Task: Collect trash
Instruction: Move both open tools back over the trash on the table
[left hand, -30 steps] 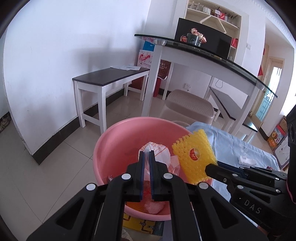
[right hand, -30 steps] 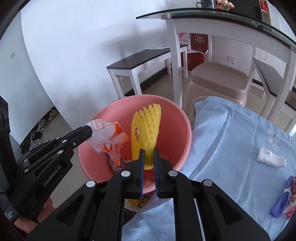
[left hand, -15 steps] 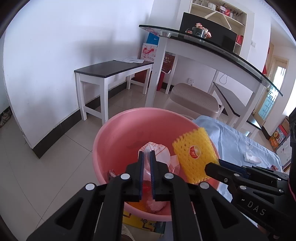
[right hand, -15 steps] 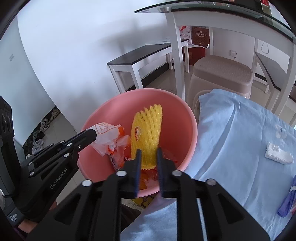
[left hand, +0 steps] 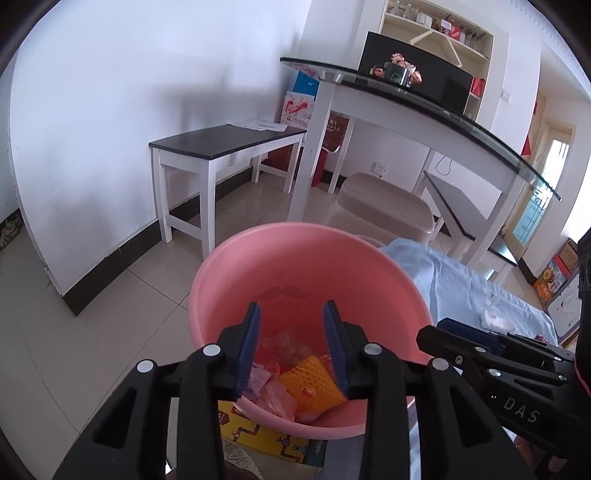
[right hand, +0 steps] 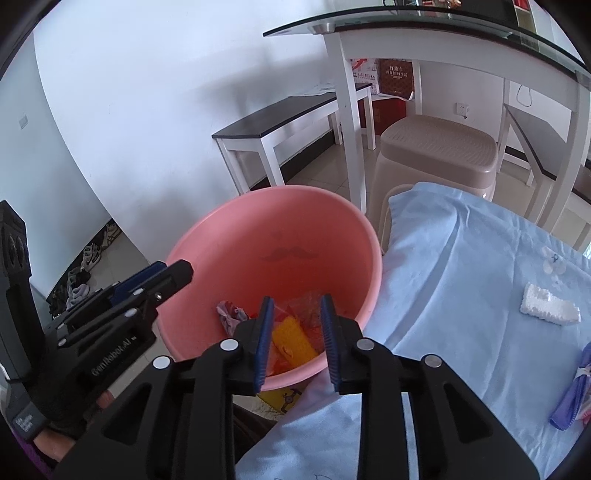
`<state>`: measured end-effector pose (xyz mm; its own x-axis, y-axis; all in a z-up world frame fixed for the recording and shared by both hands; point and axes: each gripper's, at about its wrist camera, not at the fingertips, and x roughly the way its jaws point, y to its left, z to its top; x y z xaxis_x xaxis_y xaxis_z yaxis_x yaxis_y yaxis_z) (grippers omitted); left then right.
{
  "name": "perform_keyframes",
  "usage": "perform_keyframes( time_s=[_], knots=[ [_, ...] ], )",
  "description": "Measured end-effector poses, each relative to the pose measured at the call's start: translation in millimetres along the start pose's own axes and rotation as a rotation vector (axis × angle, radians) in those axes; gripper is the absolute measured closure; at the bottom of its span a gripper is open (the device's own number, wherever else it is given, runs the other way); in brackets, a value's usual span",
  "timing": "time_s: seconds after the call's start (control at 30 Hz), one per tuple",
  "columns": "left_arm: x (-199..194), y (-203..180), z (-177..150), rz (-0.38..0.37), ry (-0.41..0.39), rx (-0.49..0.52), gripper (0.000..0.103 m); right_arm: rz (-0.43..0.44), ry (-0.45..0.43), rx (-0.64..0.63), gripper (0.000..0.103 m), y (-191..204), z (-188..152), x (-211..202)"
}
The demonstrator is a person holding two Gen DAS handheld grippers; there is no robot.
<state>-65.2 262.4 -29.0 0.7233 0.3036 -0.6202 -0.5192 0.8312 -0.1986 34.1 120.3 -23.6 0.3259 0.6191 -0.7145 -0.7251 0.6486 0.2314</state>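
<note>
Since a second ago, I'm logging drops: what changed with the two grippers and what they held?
Both let go. The left gripper opened and its plastic wrapper dropped into the pink basin. The right gripper opened too, and the yellow foam net fell to the bottom. The basin, the blue cloth and the white foam piece stayed put.

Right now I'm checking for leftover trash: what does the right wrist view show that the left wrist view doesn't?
Only the right wrist view shows the purple wrapper at the cloth's near edge and shoes by the wall. Only the left wrist view shows the shelf unit and the flowers on the glass table. Both show the pink basin, the yellow foam net inside, the white foam scrap, and both jaws open.
</note>
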Motion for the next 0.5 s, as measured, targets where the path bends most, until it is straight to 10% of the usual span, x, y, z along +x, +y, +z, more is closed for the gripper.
perform_keyframes(
  time_s=[0.5],
  knots=[
    [-32.3,-40.2,3.6,-0.109,-0.038,0.054,0.068,-0.043,-0.044,0.038,0.065,-33.8,-30.9,-53.6]
  ],
)
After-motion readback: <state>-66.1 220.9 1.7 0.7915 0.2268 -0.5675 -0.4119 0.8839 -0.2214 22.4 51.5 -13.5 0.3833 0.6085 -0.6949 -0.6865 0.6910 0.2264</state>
